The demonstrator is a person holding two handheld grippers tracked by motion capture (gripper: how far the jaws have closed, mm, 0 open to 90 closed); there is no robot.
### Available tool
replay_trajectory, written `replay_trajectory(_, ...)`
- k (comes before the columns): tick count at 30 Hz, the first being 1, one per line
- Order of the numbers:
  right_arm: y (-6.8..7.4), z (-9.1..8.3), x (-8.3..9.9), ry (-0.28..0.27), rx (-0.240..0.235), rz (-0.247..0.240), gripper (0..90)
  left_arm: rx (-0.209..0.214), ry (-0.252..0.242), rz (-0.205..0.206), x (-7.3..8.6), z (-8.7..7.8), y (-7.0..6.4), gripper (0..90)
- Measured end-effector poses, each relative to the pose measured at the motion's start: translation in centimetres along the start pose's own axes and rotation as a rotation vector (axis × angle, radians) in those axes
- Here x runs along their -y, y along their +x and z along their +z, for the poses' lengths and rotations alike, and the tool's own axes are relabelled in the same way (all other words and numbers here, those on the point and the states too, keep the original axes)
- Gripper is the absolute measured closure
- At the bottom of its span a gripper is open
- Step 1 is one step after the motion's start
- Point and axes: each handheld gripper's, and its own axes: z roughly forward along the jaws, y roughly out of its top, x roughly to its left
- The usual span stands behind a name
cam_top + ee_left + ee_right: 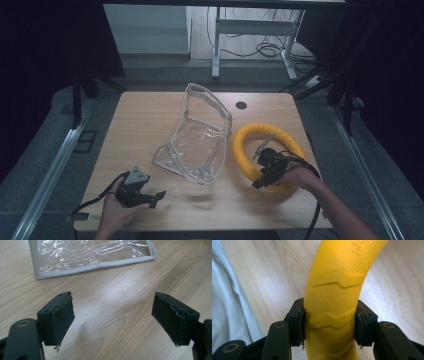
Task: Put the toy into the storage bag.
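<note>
right gripper view is showing the right gripper (329, 327) clamping a pebbled yellow foam ring (337, 290) with raised zigzag ridges. high view is placing that ring (245, 150) on the wooden table (150, 115), beside a clear, crinkly plastic pouch (200, 140). left gripper (112, 317) is hovering with jaws wide apart, holding nothing.

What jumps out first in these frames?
The yellow ring on the right half of the table, with the right gripper shut on its near side. Left of it stands a clear plastic pouch at the table's middle, while the left gripper hovers open over bare wood.
</note>
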Motion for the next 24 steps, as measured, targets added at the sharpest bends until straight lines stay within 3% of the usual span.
replay_trajectory(10,-0.6,-2.5,0.6,-0.133,-0.020,0.036,51.5,-0.007,-0.002,-0.007,0.1,0.0,0.2,17.6)
replay_trajectory(24,-0.6,-5.3,0.7,-0.291,0.004,0.051,51.5,-0.009,-0.005,-0.006,0.1,-0.1,0.2,17.6)
